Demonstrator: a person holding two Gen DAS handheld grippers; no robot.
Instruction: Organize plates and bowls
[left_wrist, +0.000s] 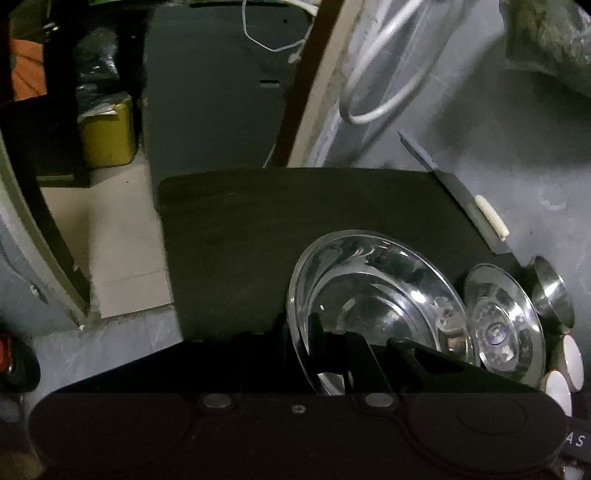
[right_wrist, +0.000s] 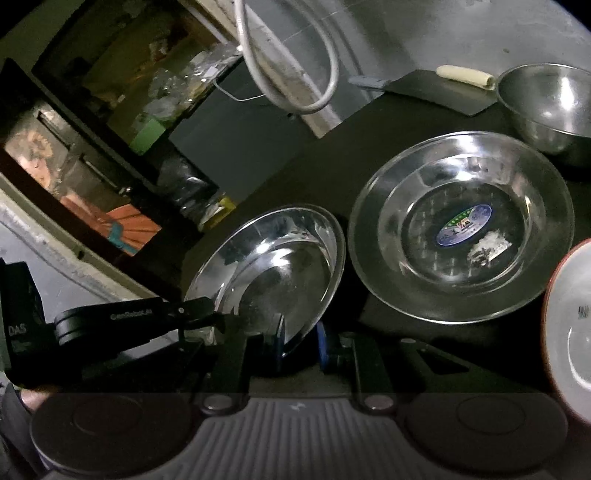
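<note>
Steel plate (right_wrist: 273, 266) between both tools (right_wrist: 299, 343)

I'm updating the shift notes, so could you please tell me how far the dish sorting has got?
Nothing looks stacked yet. In hand: both the left gripper and right gripper have their jaws shut on the steel plate's rim. Left: the stickered plate and steel bowl sit apart.

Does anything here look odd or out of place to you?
Yes: the steel plate with the sticker has a whitish smear beside its label, like torn paper or residue. A cleaver also lies among the dishes, near the steel bowl.
</note>
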